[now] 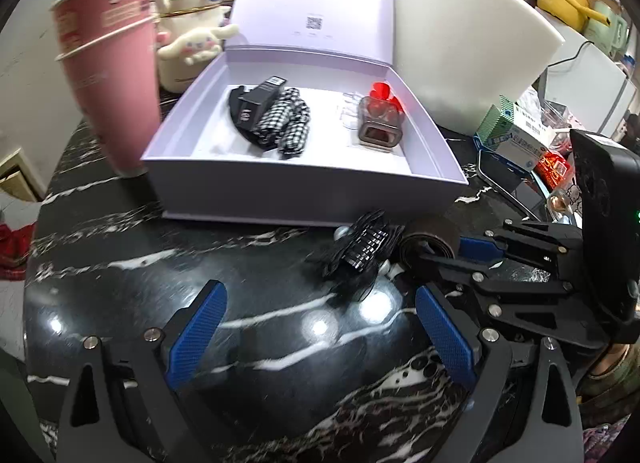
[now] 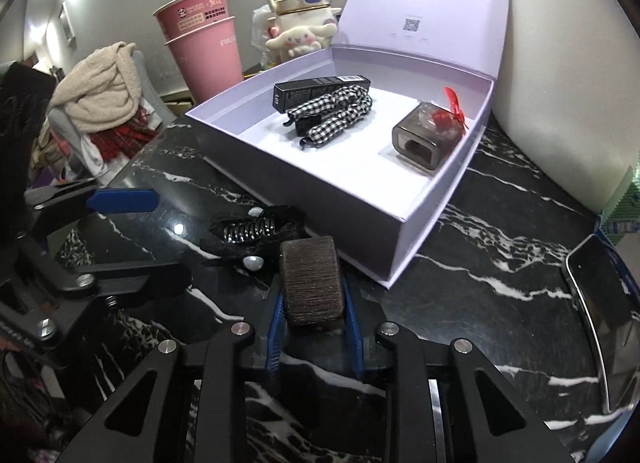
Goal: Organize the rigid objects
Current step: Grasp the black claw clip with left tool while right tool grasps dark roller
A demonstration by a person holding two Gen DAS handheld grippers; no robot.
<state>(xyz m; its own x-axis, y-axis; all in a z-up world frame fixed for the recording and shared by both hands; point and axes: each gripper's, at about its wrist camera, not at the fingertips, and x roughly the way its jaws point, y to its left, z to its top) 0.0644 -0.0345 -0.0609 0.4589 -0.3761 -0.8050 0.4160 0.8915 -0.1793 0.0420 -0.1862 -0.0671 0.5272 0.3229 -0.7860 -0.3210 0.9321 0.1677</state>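
An open lilac box [image 1: 280, 187] [image 2: 404, 223] stands on the black marble table. In it lie a black carton [image 1: 260, 97] [image 2: 316, 85], a checked hair clip [image 1: 286, 119] [image 2: 336, 111] and a smoky clear case with a red piece [image 1: 378, 119] [image 2: 430, 135]. My right gripper [image 2: 314, 283] [image 1: 440, 255] is shut on a brown roll [image 2: 312, 283] [image 1: 430, 237] just in front of the box. A black beaded hair clip [image 1: 364, 251] [image 2: 256, 229] lies beside the roll. My left gripper [image 1: 320, 327] is open and empty, low over the table, short of the clip.
Stacked pink paper cups [image 1: 108, 75] [image 2: 204, 47] and a cream cartoon kettle [image 1: 188, 23] [image 2: 300, 19] stand left of the box. A white board [image 1: 460, 51] [image 2: 560, 83] leans at the right. A phone [image 2: 604, 303] lies at the right table edge. Cartons [image 1: 516, 139] crowd the far right.
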